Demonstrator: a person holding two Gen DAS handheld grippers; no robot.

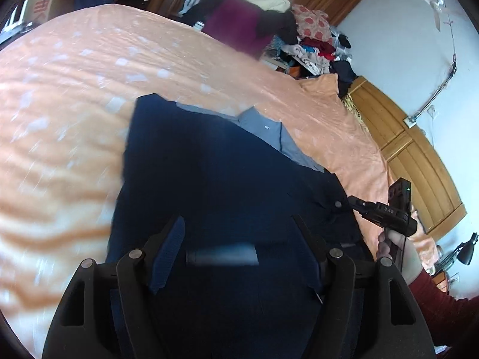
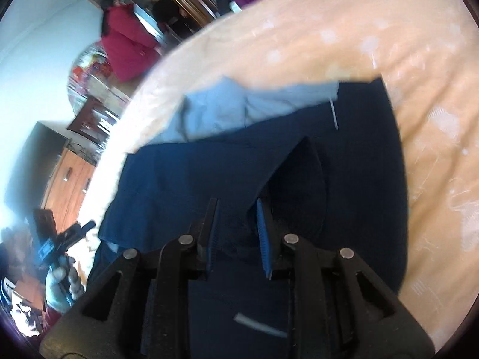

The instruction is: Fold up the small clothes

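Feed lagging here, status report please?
Left tongs open over dark navy garment. Right tongs open, nothing gripped. Peach bedspread unobstructed.

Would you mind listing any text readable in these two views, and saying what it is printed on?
"D A S": pale letters on the black body of the right hand-held gripper, seen from the left wrist view.
Red characters on the cardboard box: too blurred to read.
Nothing else legible; the right wrist view shows no text.

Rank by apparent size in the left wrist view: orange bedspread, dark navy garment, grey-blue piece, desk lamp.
1. orange bedspread
2. dark navy garment, though nearness to the camera enlarges it
3. grey-blue piece
4. desk lamp, far off
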